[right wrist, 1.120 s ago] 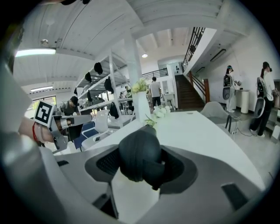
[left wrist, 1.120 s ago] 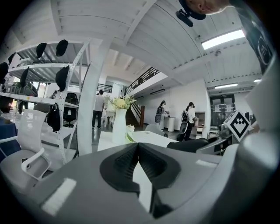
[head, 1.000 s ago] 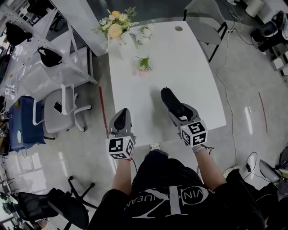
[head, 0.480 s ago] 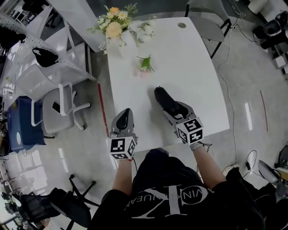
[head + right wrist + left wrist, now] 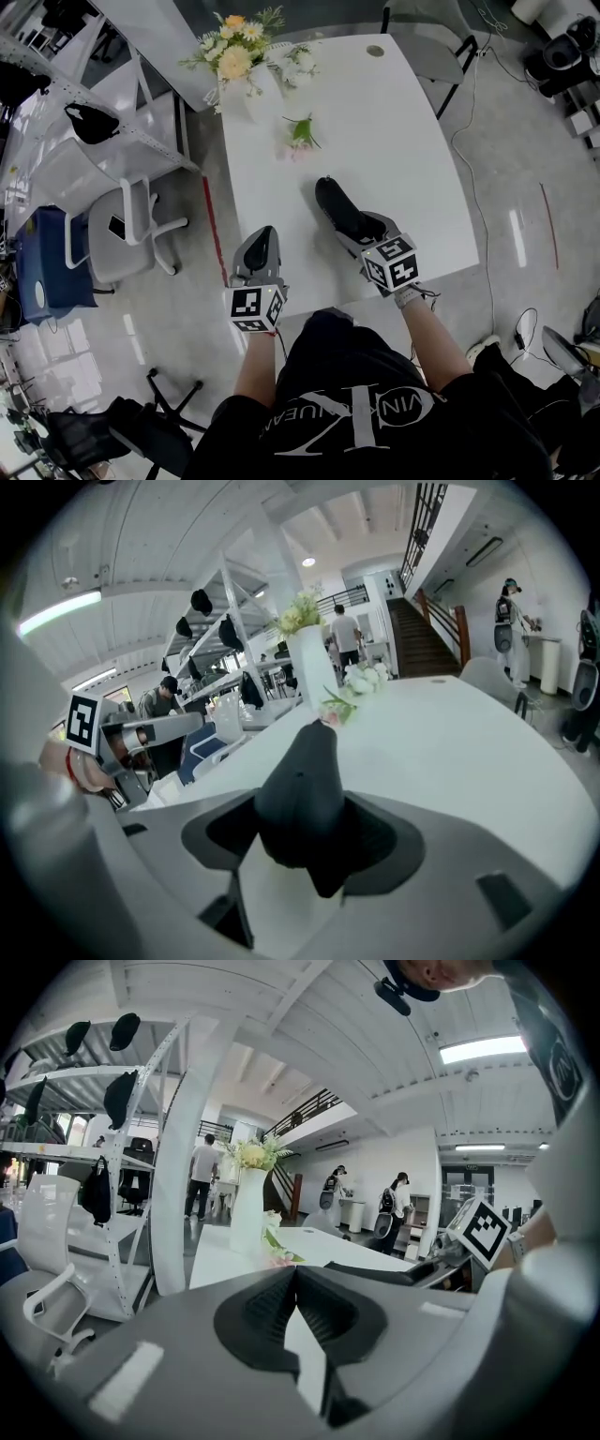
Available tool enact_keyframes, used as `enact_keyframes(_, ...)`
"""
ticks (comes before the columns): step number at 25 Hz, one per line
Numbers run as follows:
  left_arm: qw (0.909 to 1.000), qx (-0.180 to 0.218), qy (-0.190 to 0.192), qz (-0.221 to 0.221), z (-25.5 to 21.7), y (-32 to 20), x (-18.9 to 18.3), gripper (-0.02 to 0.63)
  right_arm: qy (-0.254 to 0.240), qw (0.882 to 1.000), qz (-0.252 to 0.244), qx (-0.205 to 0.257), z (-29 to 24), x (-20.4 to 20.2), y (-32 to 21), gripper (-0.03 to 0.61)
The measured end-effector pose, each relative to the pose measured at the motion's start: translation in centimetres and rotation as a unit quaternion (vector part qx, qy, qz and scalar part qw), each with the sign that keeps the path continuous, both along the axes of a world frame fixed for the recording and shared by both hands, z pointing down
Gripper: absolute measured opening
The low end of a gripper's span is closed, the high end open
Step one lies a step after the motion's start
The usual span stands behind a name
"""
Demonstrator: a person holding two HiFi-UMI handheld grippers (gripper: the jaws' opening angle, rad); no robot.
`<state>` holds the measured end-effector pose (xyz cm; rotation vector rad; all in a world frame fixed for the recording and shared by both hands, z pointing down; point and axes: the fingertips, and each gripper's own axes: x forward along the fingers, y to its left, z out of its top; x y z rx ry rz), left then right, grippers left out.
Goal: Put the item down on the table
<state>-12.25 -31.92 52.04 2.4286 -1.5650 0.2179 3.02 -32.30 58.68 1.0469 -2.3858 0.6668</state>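
Right tongs [image 5: 305,841] clamped on dark grey, smooth, tapered item [image 5: 302,766]; kind hard to tell. Long axis in line with jaws, pointing up the table. Held over near half of white rectangular table [image 5: 403,141], apparently just clear; bare surface beneath. Left tongs [image 5: 292,1283] closed, empty, at near-left corner. Pink flower sprig [image 5: 300,133] well ahead.

You're in an open office/lab space: white table [image 5: 412,159], swivel chair [image 5: 122,230], metal shelving [image 5: 66,1071], staircase [image 5: 422,635], people [image 5: 202,1176] standing around.
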Motion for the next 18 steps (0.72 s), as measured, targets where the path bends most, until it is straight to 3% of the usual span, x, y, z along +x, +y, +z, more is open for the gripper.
enact_keyframes(5, 0.9999, 0.004, 0.0, 0.011, -0.4, -0.1, 0.5, 0.009, -0.01, 0.999, 0.001, -0.032, 0.8, -0.1, 0.4, 0.267)
enact_keyframes(18, 0.9995, 0.012, 0.009, 0.029, -1.2, -0.4, 1.7, 0.009, -0.006, 0.999, 0.042, -0.026, -0.1, 2.5, 0.3, 0.267)
